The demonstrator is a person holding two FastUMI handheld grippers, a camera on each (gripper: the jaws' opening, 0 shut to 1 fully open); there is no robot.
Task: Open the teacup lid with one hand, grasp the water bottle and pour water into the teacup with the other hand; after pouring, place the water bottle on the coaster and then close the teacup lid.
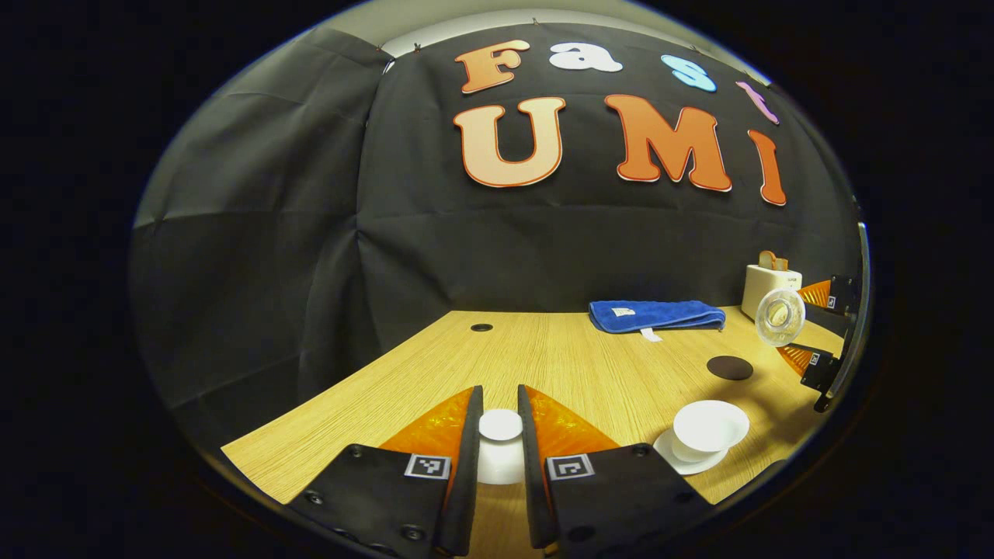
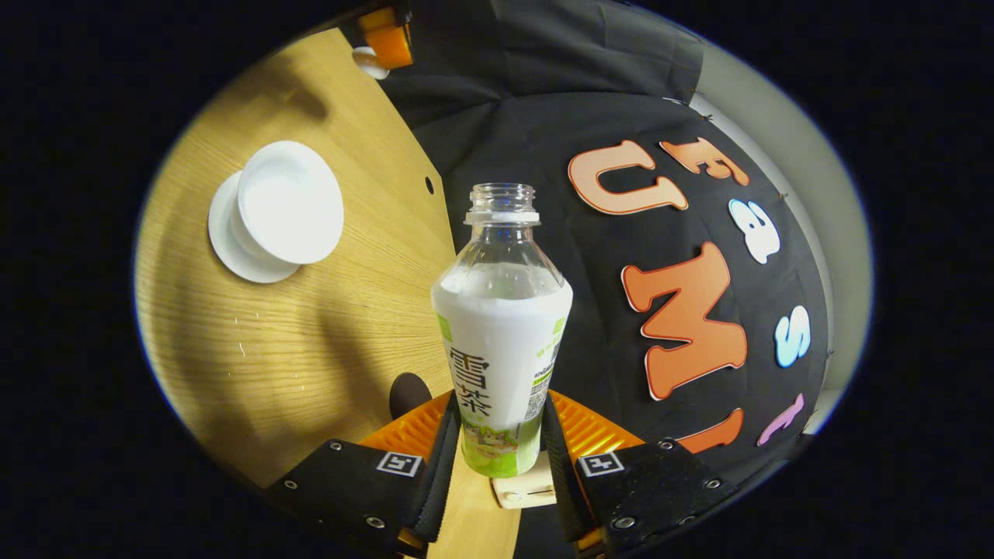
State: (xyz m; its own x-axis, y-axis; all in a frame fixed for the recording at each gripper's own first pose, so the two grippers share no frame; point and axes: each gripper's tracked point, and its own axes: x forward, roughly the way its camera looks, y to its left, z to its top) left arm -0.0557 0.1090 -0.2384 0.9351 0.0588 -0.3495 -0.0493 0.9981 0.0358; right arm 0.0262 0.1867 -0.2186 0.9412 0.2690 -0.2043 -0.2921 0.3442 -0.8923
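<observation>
Between the right gripper's (image 2: 501, 446) two fingers, the water bottle (image 2: 501, 341) is clamped low on its body, both fingers pressing against the labelled base. Seen from the right gripper view, the bottle's long axis runs straight away from the camera along the fingers, its open, capless mouth pointing forward; the table (image 2: 311, 341) stands tipped on its side in that view, so the bottle is held tilted well off upright. From the left gripper view the same bottle (image 1: 779, 316) shows at the far right, mouth facing the camera, held above the table beyond the dark round coaster (image 1: 729, 367). The bottle is clear plastic with a threaded neck and a white wrap label that turns green at the bottom.

The teacup (image 2: 289, 202) is white and wide-rimmed, stands uncovered on its white saucer (image 2: 233, 248), and lies to the left of the bottle's neck in the right gripper view. The left gripper (image 1: 501, 439) is narrowed onto the white teacup lid (image 1: 501, 446), its fingers pinching the knob, low over the table away from the cup.

At the back of the table lie a folded blue towel (image 1: 656, 315) and a white toaster (image 1: 769, 287).
</observation>
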